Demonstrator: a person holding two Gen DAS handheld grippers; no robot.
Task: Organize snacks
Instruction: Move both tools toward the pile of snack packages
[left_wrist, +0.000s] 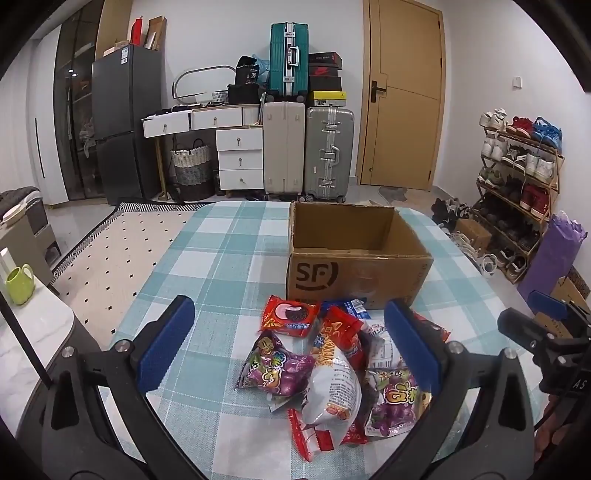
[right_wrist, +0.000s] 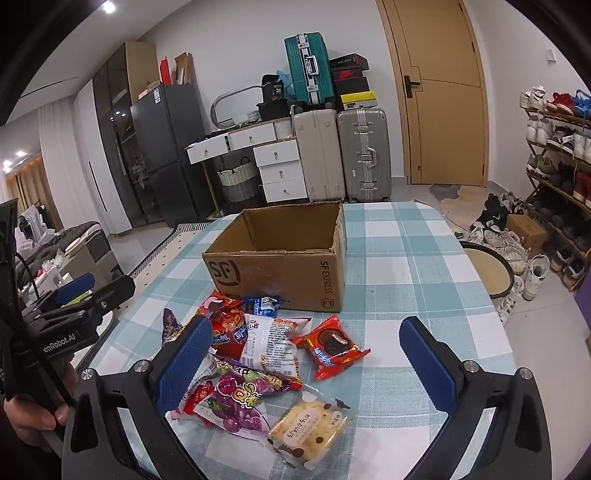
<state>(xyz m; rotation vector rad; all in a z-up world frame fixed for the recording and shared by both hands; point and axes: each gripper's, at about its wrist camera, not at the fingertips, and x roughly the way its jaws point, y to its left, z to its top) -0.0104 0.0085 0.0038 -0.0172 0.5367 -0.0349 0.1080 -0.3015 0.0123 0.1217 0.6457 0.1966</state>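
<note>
Nearest me, between my wide-spread right fingers (right_wrist: 430, 363), lies a yellow cake pack (right_wrist: 309, 432) near the table's front edge, clear of both pads. My right gripper (right_wrist: 306, 360) holds nothing and hangs above the table (right_wrist: 424, 266), tilted down at it.

Just beyond the cake pack sits the snack pile (right_wrist: 243, 354): a purple candy bag (right_wrist: 231, 400), a white bag with red print (right_wrist: 267, 341), and a red cookie pack (right_wrist: 330, 349) a little apart on the right side. A small blue packet (right_wrist: 264, 304) lies against the foot of the box (right_wrist: 280, 258).

The box is open, its inside bare as far as I can see, and it stands toward the table's far edge, right behind the pile.

My left gripper (left_wrist: 291, 343) is just as wide and empty, hovering over the pile from the left. Its right finger (left_wrist: 412, 343) covers part of the snacks from this view; whether it touches them I cannot tell. A second red cookie pack (left_wrist: 290, 314) lies at the pile's far side, close to the box front.
</note>
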